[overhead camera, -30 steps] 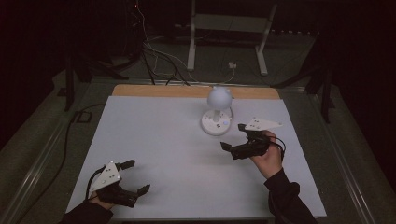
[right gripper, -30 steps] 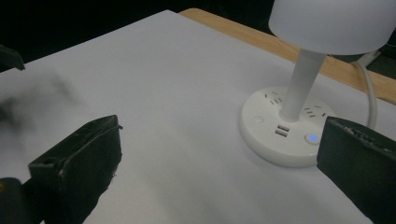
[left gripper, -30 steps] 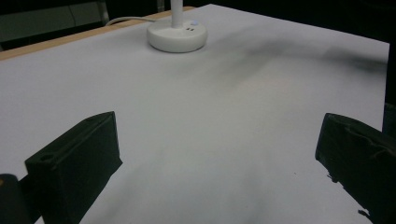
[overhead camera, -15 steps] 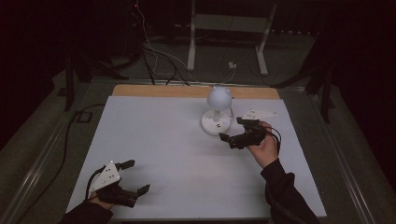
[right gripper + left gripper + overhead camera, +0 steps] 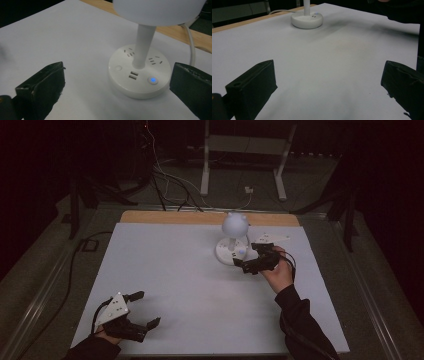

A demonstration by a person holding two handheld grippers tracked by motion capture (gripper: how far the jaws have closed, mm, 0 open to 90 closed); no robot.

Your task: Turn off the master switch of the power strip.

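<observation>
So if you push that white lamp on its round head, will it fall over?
Probably it would tip rather than slide: the lamp carries a big round head on a thin stem. Its wide flat base should steady it against gentle pushes. The cord behind might tug it back. The right hand-held gripper, open, is closest.

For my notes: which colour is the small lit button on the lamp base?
Blue. The lit button glows on the white lamp base, clearest in the right gripper view.
</observation>
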